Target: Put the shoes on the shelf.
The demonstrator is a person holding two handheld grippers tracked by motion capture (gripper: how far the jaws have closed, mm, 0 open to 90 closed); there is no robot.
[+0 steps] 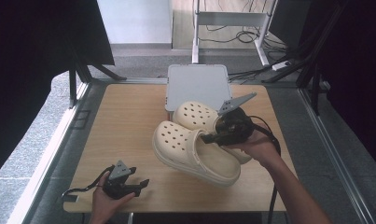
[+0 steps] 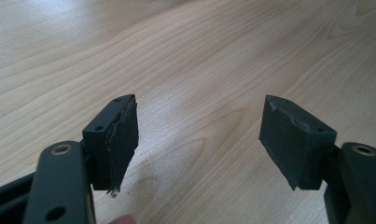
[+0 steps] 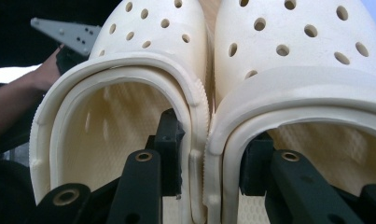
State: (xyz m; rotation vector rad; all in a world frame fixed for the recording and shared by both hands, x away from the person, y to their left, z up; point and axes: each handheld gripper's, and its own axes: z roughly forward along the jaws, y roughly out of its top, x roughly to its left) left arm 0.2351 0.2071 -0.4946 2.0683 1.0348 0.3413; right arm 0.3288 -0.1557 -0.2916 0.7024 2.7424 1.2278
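Two cream clogs with holes in the toes lie side by side in the middle of the wooden table (image 1: 125, 121): a near clog (image 1: 195, 151) and a far clog (image 1: 195, 114). My right gripper (image 1: 218, 135) reaches into their heel ends. In the right gripper view one jaw is inside the left clog (image 3: 143, 51) and the other inside the right clog (image 3: 293, 42). My right gripper (image 3: 211, 154) is shut on the two touching inner walls. My left gripper (image 1: 141, 184) rests near the table's front left edge. Its jaws stand open over bare wood, with nothing between them (image 2: 199, 135).
A grey flat board (image 1: 197, 86) lies at the table's far edge, just behind the clogs. Metal frame legs and cables (image 1: 241, 37) are on the floor beyond. The other hand and its grey plate (image 3: 64, 35) show at the left of the right gripper view.
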